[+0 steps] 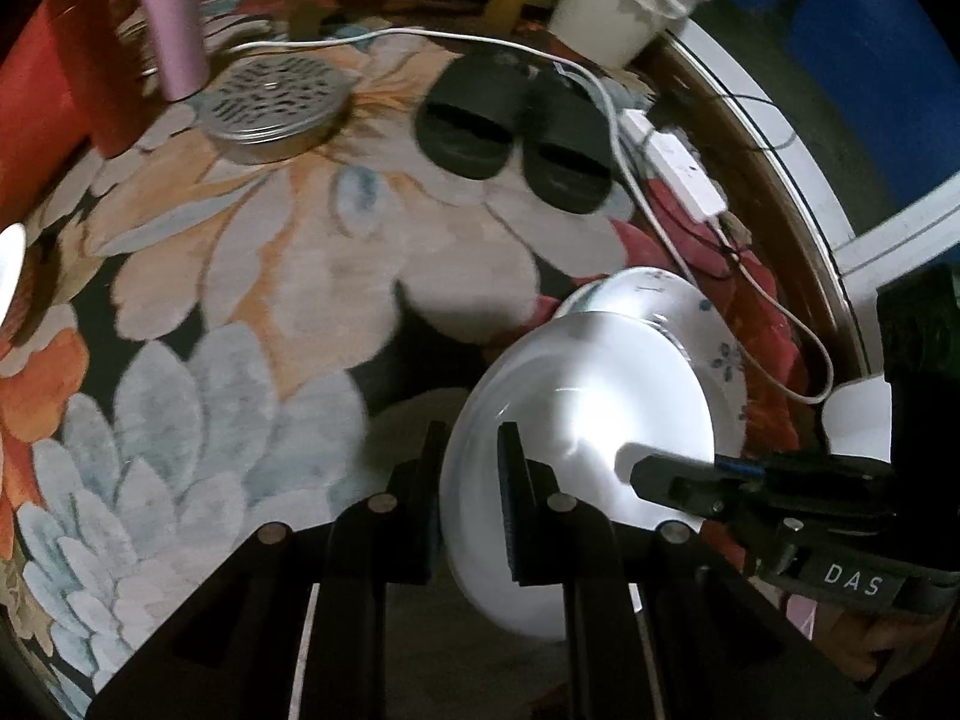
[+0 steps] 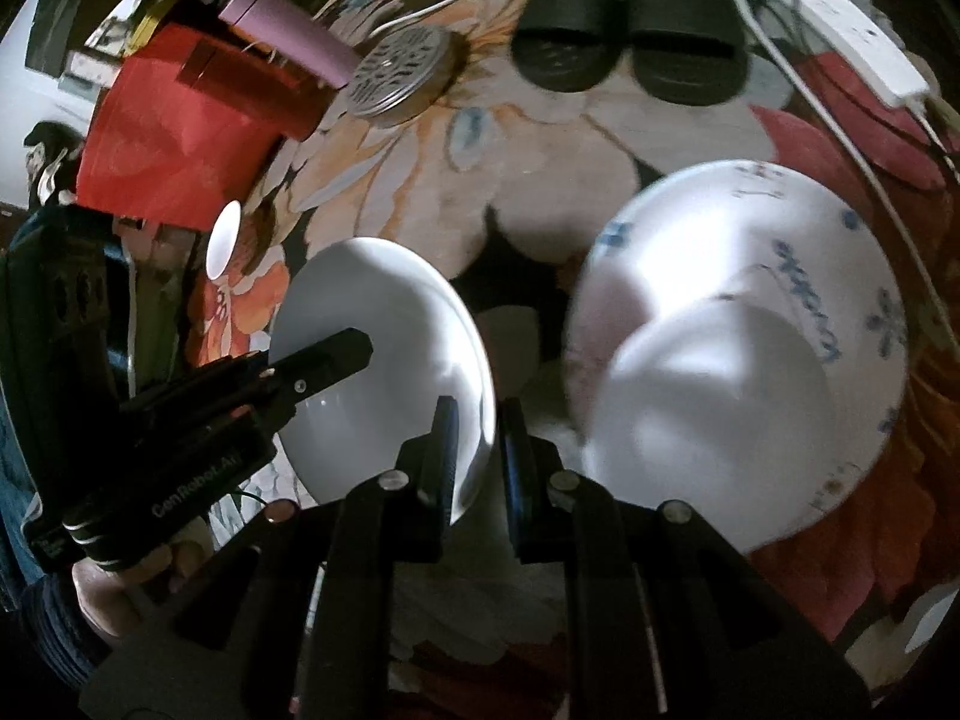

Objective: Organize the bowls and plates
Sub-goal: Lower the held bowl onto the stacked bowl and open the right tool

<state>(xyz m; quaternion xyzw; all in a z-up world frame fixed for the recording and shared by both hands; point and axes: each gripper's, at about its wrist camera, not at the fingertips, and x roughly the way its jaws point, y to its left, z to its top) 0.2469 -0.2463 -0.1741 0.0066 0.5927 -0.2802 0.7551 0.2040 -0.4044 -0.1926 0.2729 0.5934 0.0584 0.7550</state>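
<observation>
Both grippers are pinching the same plain white plate, one on each side of its rim, and are holding it above a flowered carpet (image 1: 252,252). In the left wrist view the left gripper (image 1: 471,450) is closing its fingers on the near left edge of the white plate (image 1: 588,420), with the rim sitting between the two pads, while the right gripper (image 1: 636,468) is reaching in from the right and gripping the opposite edge. In the right wrist view the right gripper (image 2: 477,420) is pinching the plate's right rim, and the left gripper (image 2: 354,351) is clamping the far left rim of the white plate (image 2: 396,348). Just beside the held plate, on the carpet, a flower-patterned plate (image 2: 840,252) is lying with a small white bowl (image 2: 714,396) sitting in it; in the left wrist view that patterned plate is showing partly behind the held one. Farther off on the carpet a pair of black slippers (image 1: 516,132) is lying beside a round perforated metal tin (image 1: 276,102), a pink bottle (image 1: 174,18) and a white power strip (image 1: 678,168) with its cable. A person's hand (image 2: 114,588) is gripping the left tool's handle.
</observation>
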